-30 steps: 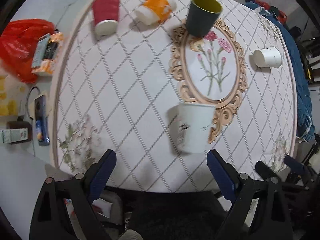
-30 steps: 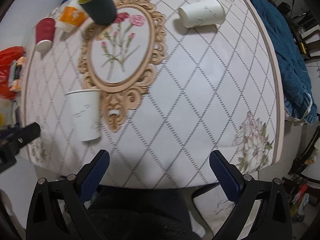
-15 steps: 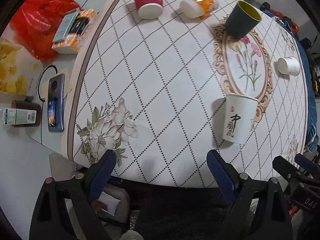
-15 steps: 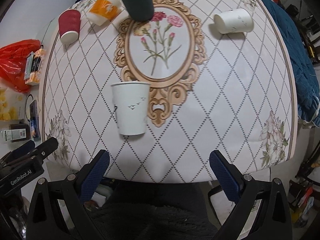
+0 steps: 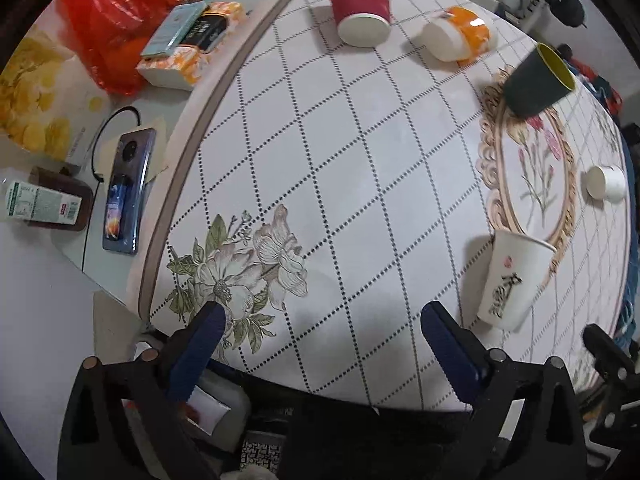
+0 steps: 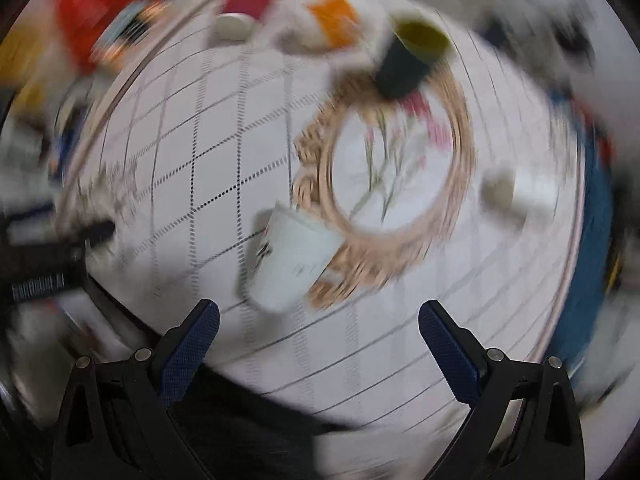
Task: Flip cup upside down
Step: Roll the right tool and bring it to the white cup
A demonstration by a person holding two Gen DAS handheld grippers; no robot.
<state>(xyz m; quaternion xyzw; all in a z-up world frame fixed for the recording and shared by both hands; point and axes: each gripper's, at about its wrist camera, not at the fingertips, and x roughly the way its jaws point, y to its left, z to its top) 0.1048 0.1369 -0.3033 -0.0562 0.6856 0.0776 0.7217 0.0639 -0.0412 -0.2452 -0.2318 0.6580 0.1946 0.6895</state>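
Gaping left gripper: blue pads wide apart, holding nothing
Right gripper: equally wide, nothing held
White paper cup: upright beside oval floral medallion, black brush-style character, unreadable
Far: dark green cup

The left tool has two black plastic arms, each ending in a dark blue pad with a fine ribbed grain. Round silver screws sit on the black arms just behind the pads, two to a side. The right tool is built alike: black triangular frames with cut-out openings, blue textured pads, and silver screw heads behind them.
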